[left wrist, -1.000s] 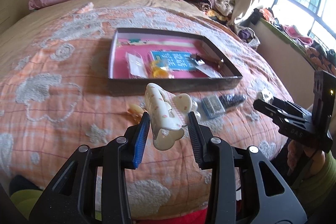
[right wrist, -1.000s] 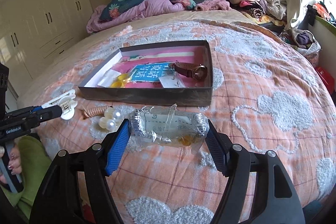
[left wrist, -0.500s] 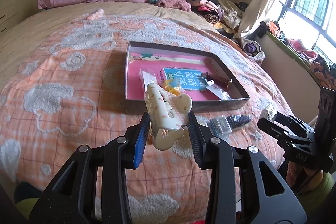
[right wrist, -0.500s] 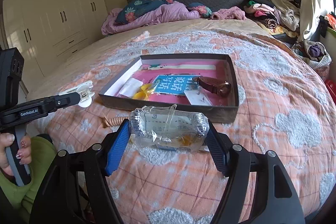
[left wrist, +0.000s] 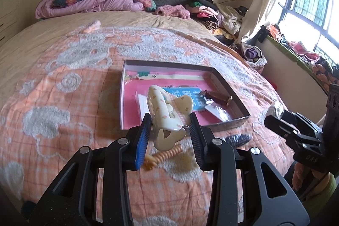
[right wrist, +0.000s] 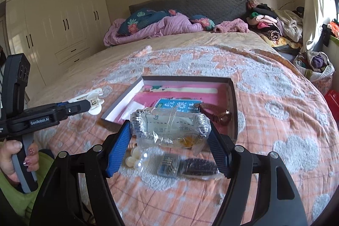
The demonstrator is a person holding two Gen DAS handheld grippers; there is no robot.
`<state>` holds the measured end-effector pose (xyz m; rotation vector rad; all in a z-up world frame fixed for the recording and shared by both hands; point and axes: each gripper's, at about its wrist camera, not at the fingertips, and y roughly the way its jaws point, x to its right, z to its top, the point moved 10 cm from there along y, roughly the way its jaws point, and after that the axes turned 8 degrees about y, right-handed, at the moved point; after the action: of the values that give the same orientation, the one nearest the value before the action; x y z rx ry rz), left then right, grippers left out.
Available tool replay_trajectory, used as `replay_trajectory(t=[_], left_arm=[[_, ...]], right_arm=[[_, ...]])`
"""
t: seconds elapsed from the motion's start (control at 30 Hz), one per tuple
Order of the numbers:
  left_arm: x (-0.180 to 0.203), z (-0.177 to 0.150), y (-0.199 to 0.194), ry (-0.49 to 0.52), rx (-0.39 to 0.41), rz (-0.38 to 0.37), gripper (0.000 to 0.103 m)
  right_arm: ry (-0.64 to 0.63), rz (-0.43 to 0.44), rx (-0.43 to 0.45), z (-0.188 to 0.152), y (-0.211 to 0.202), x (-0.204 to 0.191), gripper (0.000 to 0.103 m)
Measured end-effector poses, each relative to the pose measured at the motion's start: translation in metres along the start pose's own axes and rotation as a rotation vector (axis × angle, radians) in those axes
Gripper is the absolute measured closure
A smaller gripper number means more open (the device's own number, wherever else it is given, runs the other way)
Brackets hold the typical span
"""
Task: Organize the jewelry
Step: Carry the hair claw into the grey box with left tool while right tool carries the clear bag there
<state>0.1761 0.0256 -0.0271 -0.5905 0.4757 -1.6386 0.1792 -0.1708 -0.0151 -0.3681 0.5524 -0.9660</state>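
Left tongs grip a cream hair clip, held above the bed just short of the open box. Right tongs grip a clear plastic packet, held at the near edge of the box. Inside the box lie a blue card and a brown watch. On the bed, just short of the box, lie a spiral hair tie, white pearl beads and a bagged dark comb.
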Motion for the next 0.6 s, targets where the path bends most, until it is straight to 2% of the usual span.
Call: replay_trajectory(t=[0.27,0.6], left_arm=[[0.003,0.024,0.013,0.018,0.019,0.003,0.076],[0.005,0.042,0.035,0.04,0.025,0.016,0.076]], right_arm=[[0.018,-0.024,0.052,0.035,0.005,0.006,0.034],[0.035,-0.048,0.073,0.054,0.019,0.016,0.034]])
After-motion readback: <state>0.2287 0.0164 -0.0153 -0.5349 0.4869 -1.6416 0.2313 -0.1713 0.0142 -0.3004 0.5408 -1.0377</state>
